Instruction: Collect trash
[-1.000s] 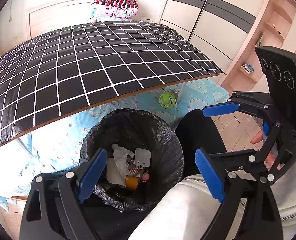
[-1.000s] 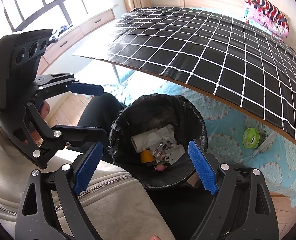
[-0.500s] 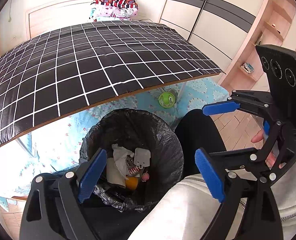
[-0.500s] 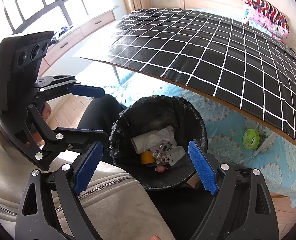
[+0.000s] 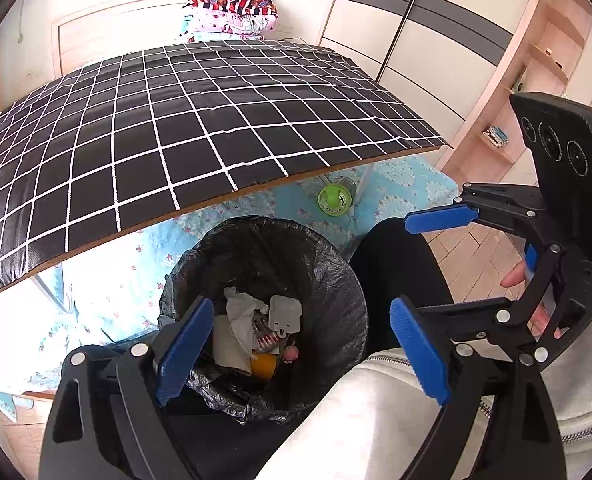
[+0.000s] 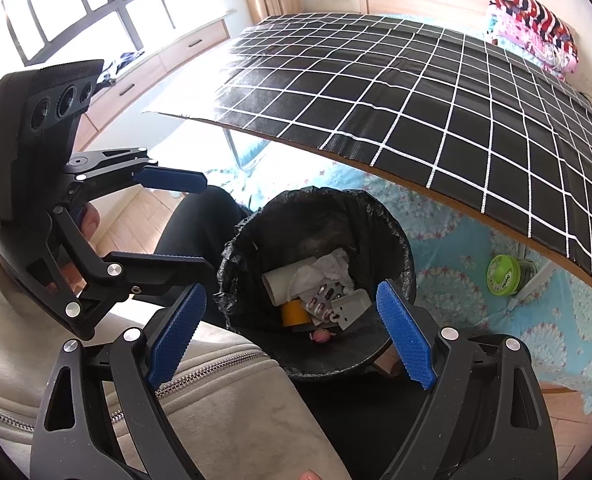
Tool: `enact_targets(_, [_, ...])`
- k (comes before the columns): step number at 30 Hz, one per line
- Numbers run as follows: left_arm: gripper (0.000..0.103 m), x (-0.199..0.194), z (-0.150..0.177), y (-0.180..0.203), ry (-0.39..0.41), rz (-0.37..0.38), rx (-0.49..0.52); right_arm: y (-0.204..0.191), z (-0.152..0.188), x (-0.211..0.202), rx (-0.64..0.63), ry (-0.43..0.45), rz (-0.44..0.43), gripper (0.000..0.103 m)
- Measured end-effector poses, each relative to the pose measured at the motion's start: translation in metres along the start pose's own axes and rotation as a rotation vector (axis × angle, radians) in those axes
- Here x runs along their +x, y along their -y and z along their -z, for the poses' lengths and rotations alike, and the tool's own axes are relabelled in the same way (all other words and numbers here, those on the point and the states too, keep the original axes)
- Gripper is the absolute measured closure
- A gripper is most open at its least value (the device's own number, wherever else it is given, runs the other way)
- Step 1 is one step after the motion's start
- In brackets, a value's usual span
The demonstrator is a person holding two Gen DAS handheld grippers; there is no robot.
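- Table [image 5: 184, 128], black cloth with white grid
- Blue floral rug [image 6: 476, 248] beneath
- Wood plank floor [image 5: 472, 252]
- Sliding wardrobe [image 5: 428, 40]
- Bright window [image 6: 68, 4]
- Folded bedding [image 5: 232, 12]

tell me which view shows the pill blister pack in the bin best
Right wrist view: the pill blister pack lies unobstructed, its pills distinguishable. In the left wrist view it is partly hidden under tissue and the white plug.

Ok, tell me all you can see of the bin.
The bin is round, lined with a crinkled black plastic bag folded over its rim. It stands upright on the blue floral mat, just in front of the table edge, beside the person's leg. Inside lie a paper roll, crumpled tissue, a blister pack, a yellow tape roll, a white plug and a small pink thing. Neither gripper touches it.
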State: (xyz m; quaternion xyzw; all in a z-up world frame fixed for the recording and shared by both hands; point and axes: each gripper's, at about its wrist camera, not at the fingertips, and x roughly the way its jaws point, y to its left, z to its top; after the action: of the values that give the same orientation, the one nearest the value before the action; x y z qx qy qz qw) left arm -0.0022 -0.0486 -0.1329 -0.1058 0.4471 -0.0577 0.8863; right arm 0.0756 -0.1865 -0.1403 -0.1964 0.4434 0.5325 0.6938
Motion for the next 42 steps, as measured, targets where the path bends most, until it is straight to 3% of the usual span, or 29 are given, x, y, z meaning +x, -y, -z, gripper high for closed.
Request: enact_targets(42, [0.016, 0.0011, -0.0005, 0.0009, -0.003, 0.001, 0.004, 0.0001, -0.0006, -0.0016, 0.000, 0.000, 0.002, 0.016])
